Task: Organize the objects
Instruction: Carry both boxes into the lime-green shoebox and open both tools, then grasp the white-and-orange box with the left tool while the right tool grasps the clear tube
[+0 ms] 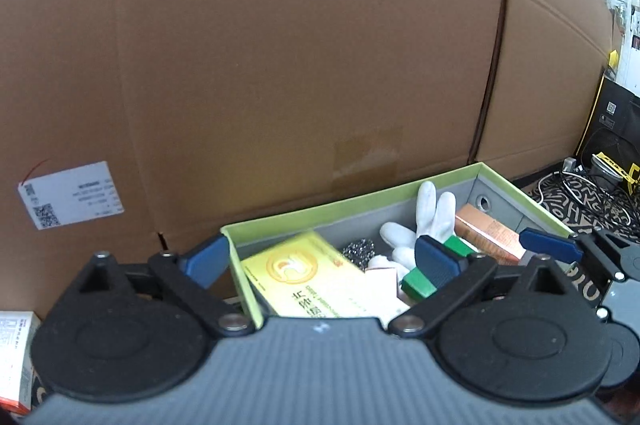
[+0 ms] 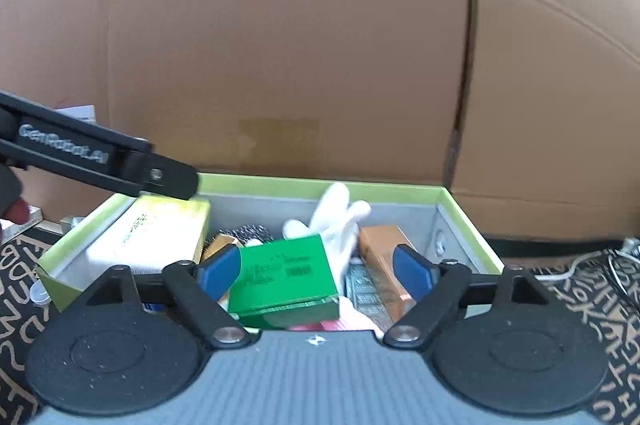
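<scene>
A green-rimmed grey box (image 2: pixel 320 185) holds a yellow carton (image 2: pixel 160 229), a green box (image 2: pixel 286 275), a white glove (image 2: pixel 336 221), an orange carton (image 2: pixel 384 265) and a dark scourer (image 2: pixel 252 233). My right gripper (image 2: pixel 316 271) is open over the box, its blue pads either side of the green box without touching it. My left gripper (image 1: pixel 324 257) is open above the box's left end (image 1: pixel 240 233), over the yellow carton (image 1: pixel 304 273). The green box (image 1: pixel 420 281), glove (image 1: pixel 428 213) and orange carton (image 1: pixel 488 233) also show there. The right gripper's blue fingers (image 1: pixel 550 245) show at the right.
A tall cardboard wall (image 2: pixel 288 57) stands right behind the box. A patterned black mat (image 2: pixel 592 297) lies under it, with cables (image 1: pixel 580 193) at the right. A white-and-red carton (image 1: pixel 14 361) lies at the far left. The left gripper's arm (image 2: pixel 100 153) crosses the box's left end.
</scene>
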